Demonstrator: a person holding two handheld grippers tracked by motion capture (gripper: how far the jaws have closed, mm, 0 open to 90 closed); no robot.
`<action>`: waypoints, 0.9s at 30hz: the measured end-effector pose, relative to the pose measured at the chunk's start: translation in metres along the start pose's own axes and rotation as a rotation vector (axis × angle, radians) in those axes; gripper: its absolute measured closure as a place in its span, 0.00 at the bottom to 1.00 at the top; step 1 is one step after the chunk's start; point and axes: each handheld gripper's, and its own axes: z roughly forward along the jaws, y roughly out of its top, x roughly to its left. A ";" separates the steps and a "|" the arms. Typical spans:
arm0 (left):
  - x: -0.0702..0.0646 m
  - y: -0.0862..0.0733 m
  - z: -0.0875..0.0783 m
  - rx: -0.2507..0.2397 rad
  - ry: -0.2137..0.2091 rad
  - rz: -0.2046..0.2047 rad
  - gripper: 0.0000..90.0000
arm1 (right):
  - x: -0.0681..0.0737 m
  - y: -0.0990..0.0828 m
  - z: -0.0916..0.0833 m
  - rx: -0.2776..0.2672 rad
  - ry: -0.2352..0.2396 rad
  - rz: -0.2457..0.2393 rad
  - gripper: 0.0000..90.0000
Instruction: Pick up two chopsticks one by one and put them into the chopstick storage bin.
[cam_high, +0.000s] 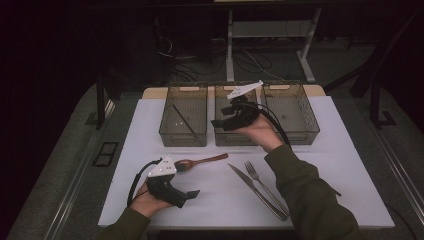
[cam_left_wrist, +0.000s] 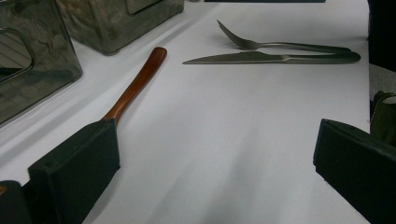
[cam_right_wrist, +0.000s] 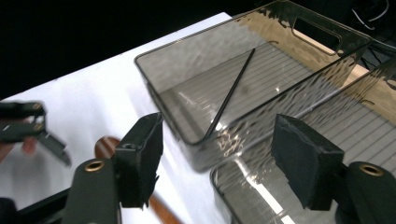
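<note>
The right hand-held gripper (cam_high: 219, 123) hangs over the middle bin (cam_high: 238, 131), jaws apart with nothing between them. A chopstick (cam_right_wrist: 232, 92) lies slantwise in the left bin (cam_high: 184, 131). The left hand-held gripper (cam_high: 192, 194) rests low on the bench (cam_high: 220, 200), jaws wide and empty — beside the spoon (cam_high: 201, 161). Knife (cam_high: 256, 191) and fork (cam_high: 264, 187) lie together to the right.

high view from above, looking forward and down; both gripper views low, close, sharing the wooden spoon (cam_left_wrist: 135, 86)
</note>
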 end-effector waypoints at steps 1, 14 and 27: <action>0.000 0.000 0.000 -0.005 0.003 -0.004 0.00 | 0.000 -0.003 -0.004 -0.005 0.002 -0.004 0.35; 0.005 -0.004 -0.001 -0.020 0.011 -0.023 0.00 | -0.003 -0.039 -0.059 -0.037 -0.037 -0.028 0.31; 0.004 -0.003 0.001 -0.006 0.010 -0.019 0.00 | -0.007 -0.093 -0.109 -0.052 -0.100 0.003 0.30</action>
